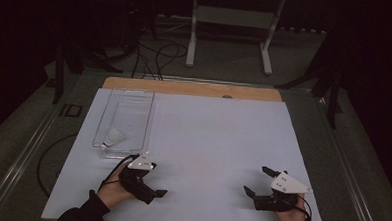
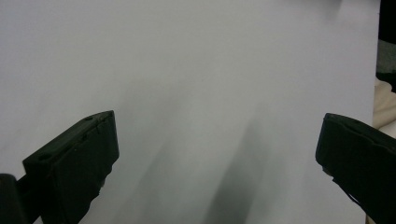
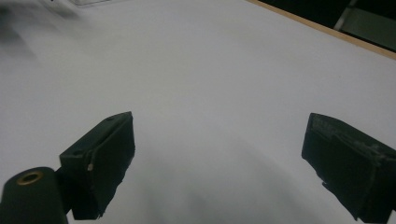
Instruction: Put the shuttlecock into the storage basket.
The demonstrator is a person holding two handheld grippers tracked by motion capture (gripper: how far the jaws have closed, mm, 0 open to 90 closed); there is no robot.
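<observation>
1. The tabletop (image 1: 207,141) is covered by a white sheet, with a wooden strip showing along its far edge.
2. A clear plastic tray (image 1: 126,120) lies at the far left of the sheet.
3. The left gripper (image 1: 148,184) rests near the front edge, just in front of the tray, its jaws spread wide with nothing between them.
4. The right gripper (image 1: 259,181) sits at the front right, well apart from the left one, jaws likewise parted and empty.
5. A white shuttlecock (image 1: 113,138) lies inside the tray, at its near end.

Dim room, dark surroundings. Grey carpet floor (image 1: 226,67). Table (image 1: 207,141) at centre, white top, wooden strip (image 1: 195,88) along 12 o'clock edge. White metal frame stand (image 1: 233,22) at 12 o'clock beyond table. Black cables (image 1: 156,56) on floor at 11 o'clock.
</observation>
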